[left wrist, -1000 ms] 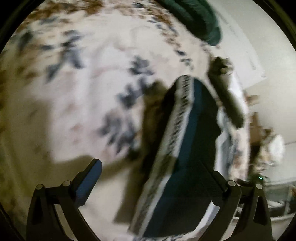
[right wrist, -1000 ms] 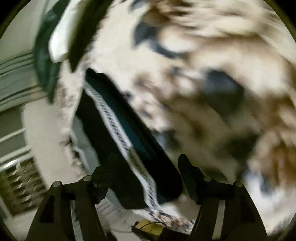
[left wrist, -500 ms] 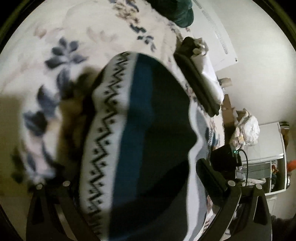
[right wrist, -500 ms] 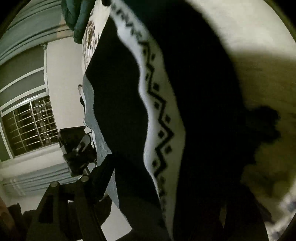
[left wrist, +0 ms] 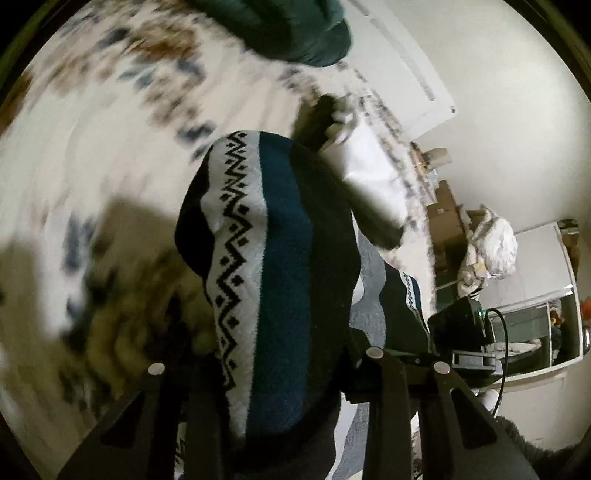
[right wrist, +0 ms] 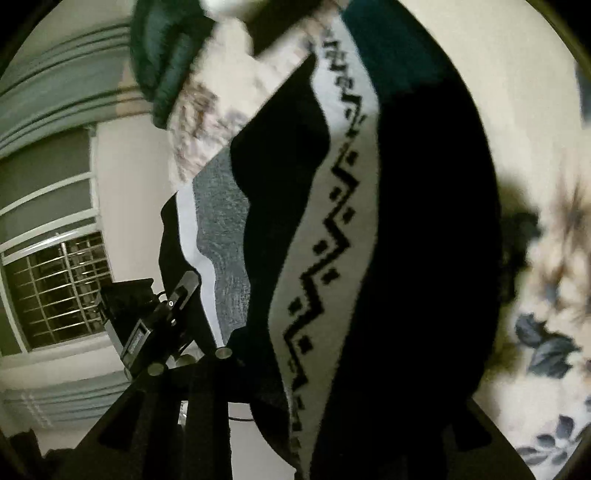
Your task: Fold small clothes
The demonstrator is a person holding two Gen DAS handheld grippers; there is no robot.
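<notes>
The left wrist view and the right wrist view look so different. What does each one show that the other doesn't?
Only the left wrist view shows a white cabinet, a white bag and cardboard boxes.

Only the right wrist view shows a barred window and grey curtains.

Both share the zigzag-striped knit garment draped over each hand-held gripper, the floral bedcover and a dark green cushion.
</notes>
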